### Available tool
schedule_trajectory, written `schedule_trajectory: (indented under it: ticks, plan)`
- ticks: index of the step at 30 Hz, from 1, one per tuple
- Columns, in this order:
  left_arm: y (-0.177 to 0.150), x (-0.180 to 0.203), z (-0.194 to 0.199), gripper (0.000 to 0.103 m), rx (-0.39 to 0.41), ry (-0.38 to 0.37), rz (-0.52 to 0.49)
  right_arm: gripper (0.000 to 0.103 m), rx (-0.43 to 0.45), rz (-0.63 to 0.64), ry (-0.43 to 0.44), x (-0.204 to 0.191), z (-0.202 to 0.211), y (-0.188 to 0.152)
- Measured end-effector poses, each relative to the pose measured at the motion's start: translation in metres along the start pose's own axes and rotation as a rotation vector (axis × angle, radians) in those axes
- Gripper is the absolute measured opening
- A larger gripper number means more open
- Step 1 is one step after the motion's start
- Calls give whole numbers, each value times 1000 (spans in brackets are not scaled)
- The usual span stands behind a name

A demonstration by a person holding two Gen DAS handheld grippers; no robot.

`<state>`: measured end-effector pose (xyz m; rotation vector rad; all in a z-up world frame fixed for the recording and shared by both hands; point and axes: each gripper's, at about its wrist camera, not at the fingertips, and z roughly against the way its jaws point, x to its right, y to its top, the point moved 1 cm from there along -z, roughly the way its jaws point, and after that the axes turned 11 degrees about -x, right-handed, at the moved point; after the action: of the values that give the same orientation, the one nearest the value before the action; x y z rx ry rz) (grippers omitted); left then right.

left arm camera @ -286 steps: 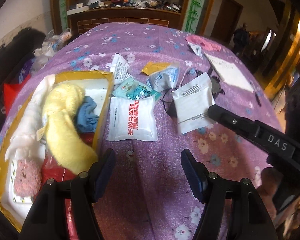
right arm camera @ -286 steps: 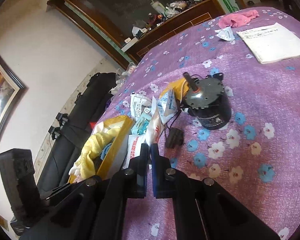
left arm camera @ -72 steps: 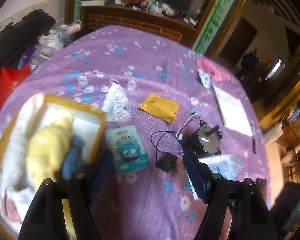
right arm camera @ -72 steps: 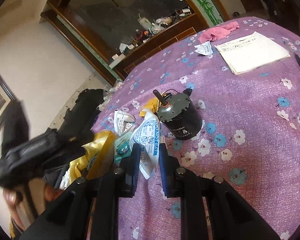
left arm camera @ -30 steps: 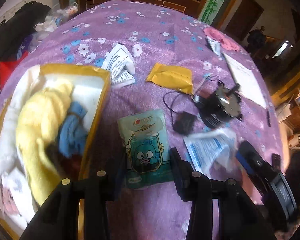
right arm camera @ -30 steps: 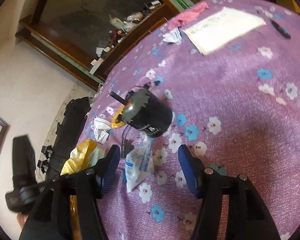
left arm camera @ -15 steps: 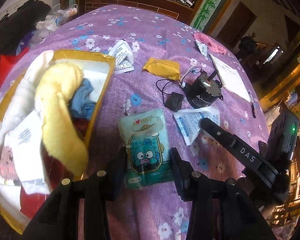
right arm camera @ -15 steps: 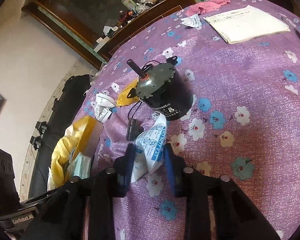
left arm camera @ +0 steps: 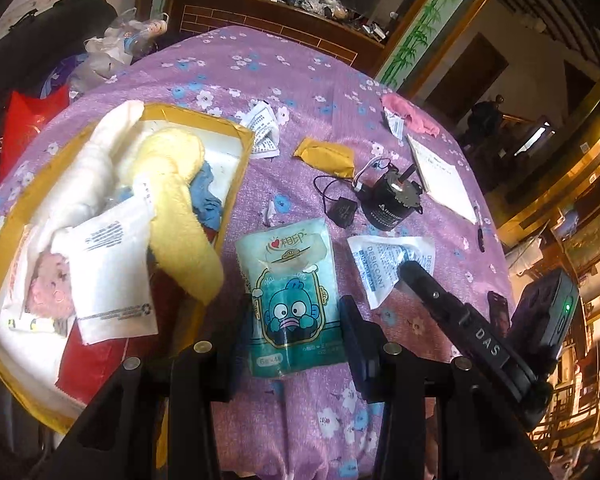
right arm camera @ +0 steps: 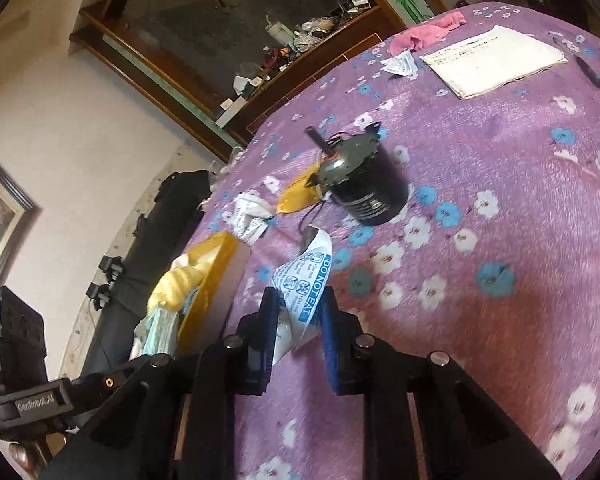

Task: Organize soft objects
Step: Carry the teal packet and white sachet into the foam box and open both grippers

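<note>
Left gripper (left arm camera: pixel 294 334) fingers clamp the teal cartoon-fish packet (left arm camera: pixel 290 296); right gripper (right arm camera: pixel 298 334) fingers, part-open, straddle the white desiccant sachet (right arm camera: pixel 304 286).

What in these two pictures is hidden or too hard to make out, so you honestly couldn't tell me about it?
- Left wrist view: the lower layers of the yellow box are buried under the yellow towel and white packet.
- Left wrist view: the teal cartoon pack lies between the left gripper fingers; contact is unclear.
- Right wrist view: the desiccant packet sits within the right gripper; grip is uncertain.
- Right wrist view: the paper sheet's print is too small.
</note>
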<state>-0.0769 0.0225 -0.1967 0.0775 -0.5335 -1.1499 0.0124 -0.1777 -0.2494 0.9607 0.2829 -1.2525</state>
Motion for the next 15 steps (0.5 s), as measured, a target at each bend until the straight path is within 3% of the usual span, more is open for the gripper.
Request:
schedule_trajectory:
  ticks: [8, 15]
  plan:
    - [-3, -18, 33, 44, 58, -3, 20, 20, -7, 83, 77, -42, 6, -4]
    - [0, -50, 52, 44, 97, -9, 80, 20, -67, 182, 106, -83, -10, -11]
